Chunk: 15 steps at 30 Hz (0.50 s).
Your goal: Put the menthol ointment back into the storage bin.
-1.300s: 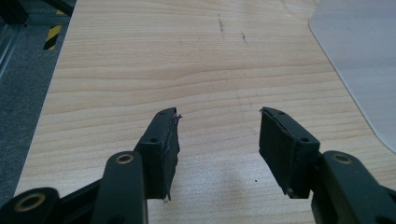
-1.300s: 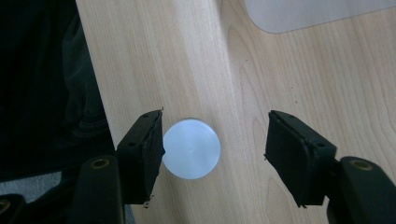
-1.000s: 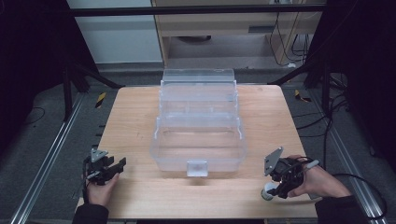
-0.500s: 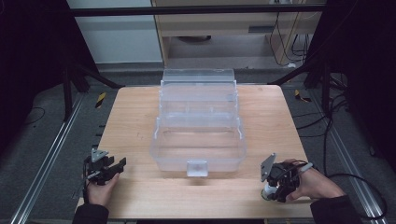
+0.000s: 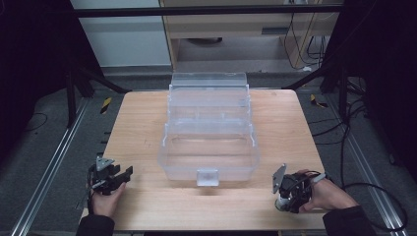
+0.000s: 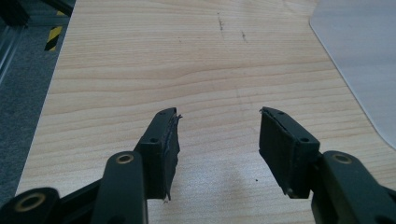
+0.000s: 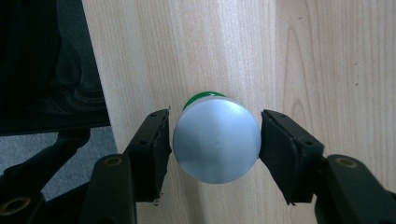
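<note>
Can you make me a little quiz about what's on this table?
1. True or false: the left gripper holds a bottle.
2. What sits between the right gripper pads: A) a spoon, B) a round silver-topped green container, C) a cloth?
3. What big see-through thing stands mid-table?

Key: 1. False, its jaws are open and empty. 2. B. 3. A clear plastic box with stepped trays.

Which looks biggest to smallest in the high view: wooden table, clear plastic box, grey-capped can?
1. Wooden table.
2. Clear plastic box.
3. Grey-capped can, between the jaws of the right hand-held gripper, clearly the smallest.
</note>
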Each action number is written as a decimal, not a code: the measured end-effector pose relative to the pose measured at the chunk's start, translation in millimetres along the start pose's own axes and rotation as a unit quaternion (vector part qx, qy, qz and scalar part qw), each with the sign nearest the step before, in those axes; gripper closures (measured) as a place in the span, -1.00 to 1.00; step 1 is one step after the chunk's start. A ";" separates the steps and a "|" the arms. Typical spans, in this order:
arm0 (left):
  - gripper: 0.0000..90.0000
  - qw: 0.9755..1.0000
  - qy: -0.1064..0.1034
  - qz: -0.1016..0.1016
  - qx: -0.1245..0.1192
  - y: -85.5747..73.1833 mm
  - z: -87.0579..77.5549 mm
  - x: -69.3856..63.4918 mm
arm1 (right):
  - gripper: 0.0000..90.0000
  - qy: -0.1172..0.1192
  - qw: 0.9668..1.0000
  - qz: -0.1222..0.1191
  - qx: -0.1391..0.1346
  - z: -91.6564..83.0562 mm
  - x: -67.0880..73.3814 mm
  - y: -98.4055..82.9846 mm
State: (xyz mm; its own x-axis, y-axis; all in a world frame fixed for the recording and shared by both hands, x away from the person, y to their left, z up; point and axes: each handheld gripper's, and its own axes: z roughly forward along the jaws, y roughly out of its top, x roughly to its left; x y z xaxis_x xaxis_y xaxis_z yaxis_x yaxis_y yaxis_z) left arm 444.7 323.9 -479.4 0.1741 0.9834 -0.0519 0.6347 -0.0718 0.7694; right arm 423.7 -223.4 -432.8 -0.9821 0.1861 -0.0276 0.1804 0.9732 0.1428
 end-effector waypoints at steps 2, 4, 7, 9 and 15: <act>0.04 1.000 0.000 0.000 0.000 0.0 0.0 0.0 | 0.03 0.003 1.000 0.000 0.001 1.0 -0.1 -0.3; 0.04 1.000 0.000 0.000 0.000 0.0 0.0 0.0 | 0.06 0.003 1.000 0.002 0.000 1.6 0.1 -0.4; 0.04 1.000 0.000 0.000 0.000 0.0 0.0 0.0 | 0.10 0.003 1.000 0.003 0.004 2.1 0.1 -0.4; 0.04 1.000 0.001 0.001 0.000 0.0 -0.1 -0.1 | 0.11 0.003 1.000 0.005 0.002 2.0 -0.1 -0.3; 0.04 1.000 0.001 0.001 0.000 0.0 -0.2 -0.1 | 0.12 0.005 1.000 0.011 0.007 1.7 -0.5 0.9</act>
State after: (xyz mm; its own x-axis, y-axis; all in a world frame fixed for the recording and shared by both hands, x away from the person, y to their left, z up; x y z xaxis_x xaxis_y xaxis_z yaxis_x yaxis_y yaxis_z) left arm 444.6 323.9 -479.3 0.1739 0.9835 -0.0501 0.6341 -0.0729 0.7698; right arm 424.4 -222.4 -434.3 -0.9786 0.2053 -0.0139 0.2018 0.9708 0.1294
